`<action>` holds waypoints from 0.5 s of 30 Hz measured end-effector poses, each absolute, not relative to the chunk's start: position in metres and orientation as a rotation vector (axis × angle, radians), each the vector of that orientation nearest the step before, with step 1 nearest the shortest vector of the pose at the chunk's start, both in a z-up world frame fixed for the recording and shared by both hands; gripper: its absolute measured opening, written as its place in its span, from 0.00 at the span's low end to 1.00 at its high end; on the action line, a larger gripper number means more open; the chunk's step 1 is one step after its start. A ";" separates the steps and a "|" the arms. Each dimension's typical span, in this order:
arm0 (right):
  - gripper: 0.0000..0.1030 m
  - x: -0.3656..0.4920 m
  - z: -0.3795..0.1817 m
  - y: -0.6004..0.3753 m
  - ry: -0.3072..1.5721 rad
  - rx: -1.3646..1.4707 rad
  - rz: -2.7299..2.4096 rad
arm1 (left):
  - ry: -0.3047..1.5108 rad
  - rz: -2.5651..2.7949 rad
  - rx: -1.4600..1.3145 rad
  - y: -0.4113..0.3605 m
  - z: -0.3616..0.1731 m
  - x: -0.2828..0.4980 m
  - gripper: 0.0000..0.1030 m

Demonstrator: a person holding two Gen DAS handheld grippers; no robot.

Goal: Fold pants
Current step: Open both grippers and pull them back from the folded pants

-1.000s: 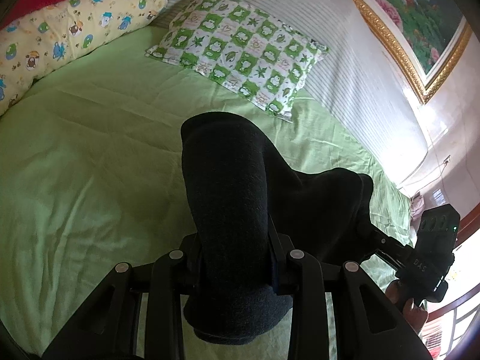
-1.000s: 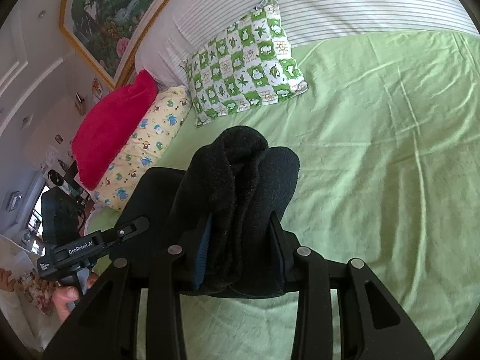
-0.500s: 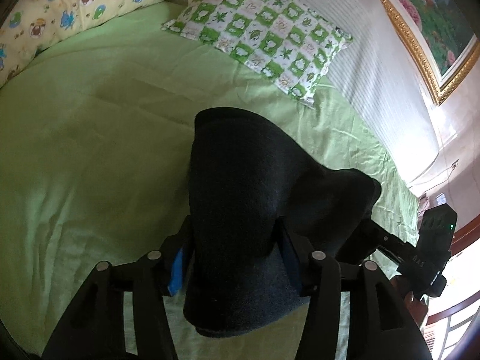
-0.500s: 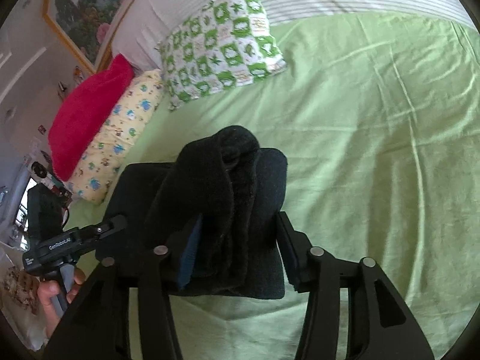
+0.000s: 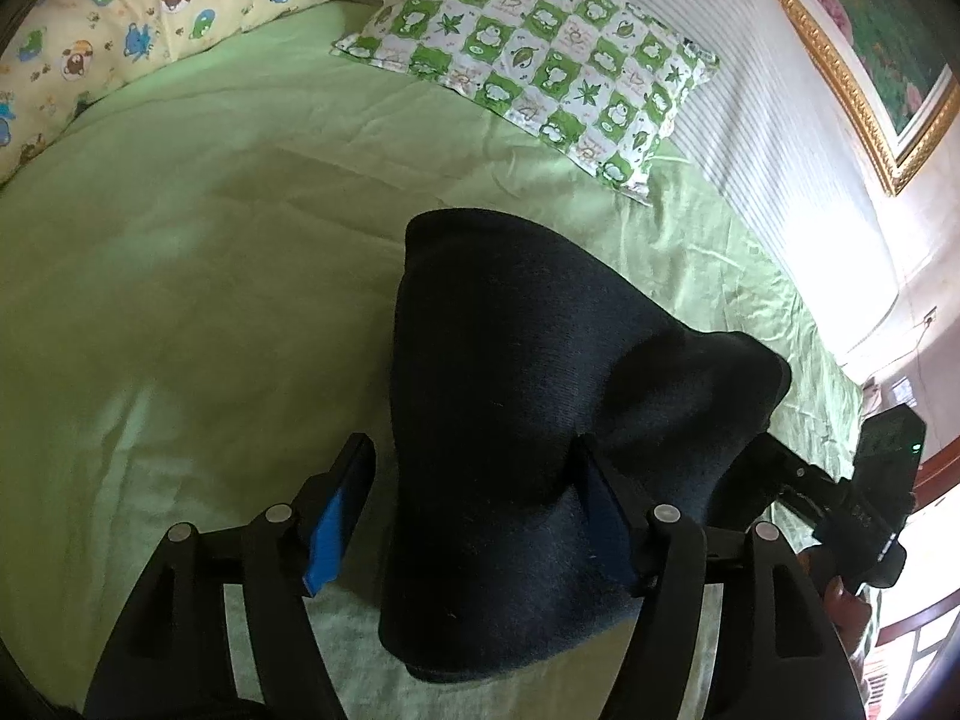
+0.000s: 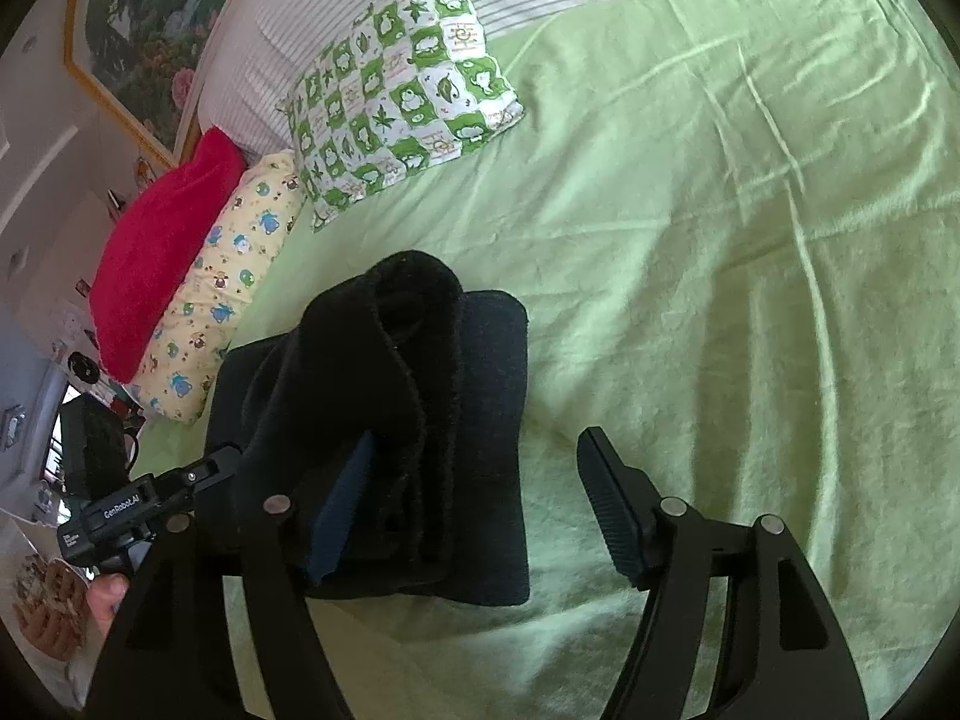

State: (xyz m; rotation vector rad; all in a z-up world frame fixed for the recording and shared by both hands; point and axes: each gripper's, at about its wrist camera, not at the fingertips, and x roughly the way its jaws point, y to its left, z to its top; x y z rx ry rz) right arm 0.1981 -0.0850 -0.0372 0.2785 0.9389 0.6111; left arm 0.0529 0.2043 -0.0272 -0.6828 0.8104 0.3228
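The dark navy pants (image 5: 516,420) lie in a folded bundle on the green bed sheet (image 5: 180,300). My left gripper (image 5: 474,516) is open, its fingers on either side of the bundle's left end, the left pad clear of the cloth. In the right wrist view the pants (image 6: 420,408) rest as a folded stack on the sheet (image 6: 720,300). My right gripper (image 6: 480,510) is open wide, its left finger against the folds and its right finger apart from them. Each gripper shows in the other's view: the right one (image 5: 870,498) and the left one (image 6: 120,510).
A green-and-white checked pillow (image 5: 534,60) and a yellow cartoon pillow (image 5: 150,18) lie at the head of the bed. A red pillow (image 6: 156,252) sits beside them. A striped headboard (image 5: 780,138) and a gold-framed picture (image 5: 870,30) stand behind.
Both grippers have opened and let go of the pants. The bundle has come down onto the sheet.
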 end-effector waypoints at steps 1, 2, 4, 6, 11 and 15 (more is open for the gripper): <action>0.68 0.197 -0.035 -0.083 0.934 0.274 0.614 | 0.818 0.330 -0.679 0.203 -0.026 0.052 0.71; 0.68 0.195 -0.033 -0.082 0.930 0.272 0.618 | 0.825 0.341 -0.675 0.203 -0.026 0.051 0.71; 0.69 0.192 -0.028 -0.079 0.919 0.260 0.625 | 0.827 0.354 -0.655 0.198 -0.022 0.048 0.72; 0.69 0.189 -0.024 -0.077 0.914 0.257 0.644 | 0.832 0.378 -0.613 0.192 -0.018 0.046 0.73; 0.76 0.179 -0.012 -0.071 0.906 0.234 0.671 | 0.852 0.391 -0.550 0.178 -0.013 0.042 0.75; 0.80 0.166 -0.002 -0.069 0.881 0.224 0.694 | 0.852 0.397 -0.525 0.168 -0.009 0.033 0.77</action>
